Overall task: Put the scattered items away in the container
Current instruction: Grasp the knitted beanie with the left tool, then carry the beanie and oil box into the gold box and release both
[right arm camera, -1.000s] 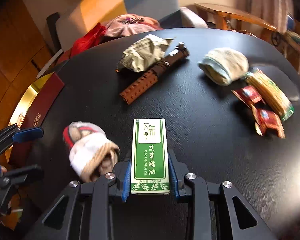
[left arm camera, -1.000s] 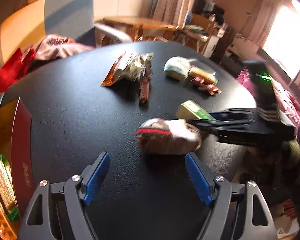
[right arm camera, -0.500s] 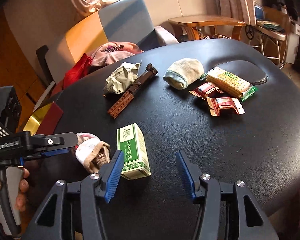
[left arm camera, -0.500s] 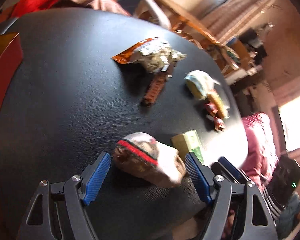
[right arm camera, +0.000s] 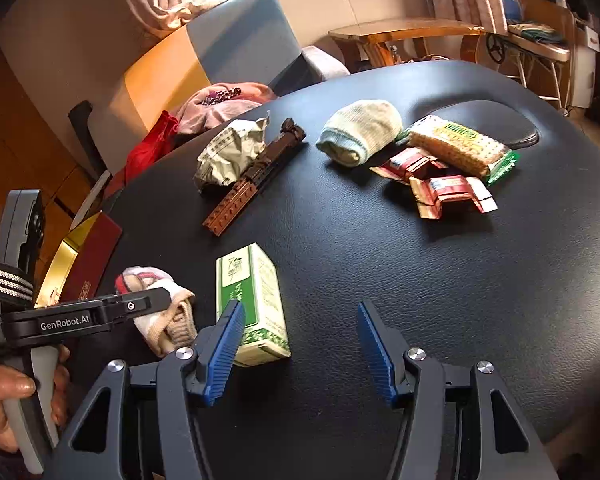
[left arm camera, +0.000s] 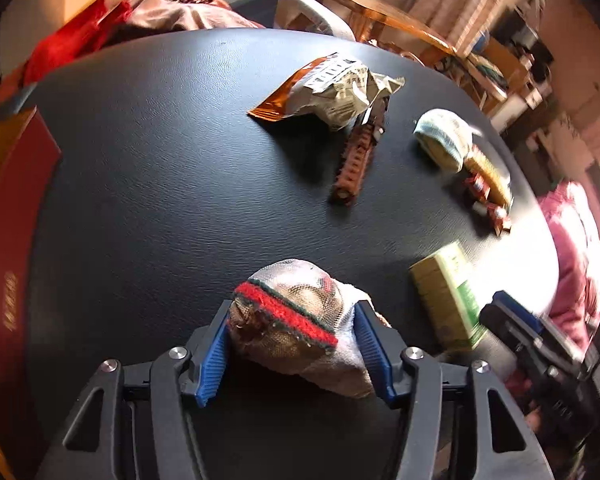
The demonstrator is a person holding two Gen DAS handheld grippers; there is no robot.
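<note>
Tools working a cluttered black surface (right arm camera: 440,280): left tool (left arm camera: 292,344) just closing, pinching rolled sock (left arm camera: 300,320) at the near edge; right tool (right arm camera: 300,344) spread, just opening, empty beside green box (right arm camera: 252,300). Advisable: lifting the soft roll straight up, keeping the squeeze, carrying leftward to red container (left arm camera: 12,208). Farther off, snack packets (right arm camera: 448,160) waiting.

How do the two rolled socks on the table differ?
The red-striped sock is brown and white with a red band; the pale sock is cream with a light blue cuff. The red-striped sock sits clamped in the left claw; the pale sock lies free, touching the cracker packet. Both are balled up.
</note>
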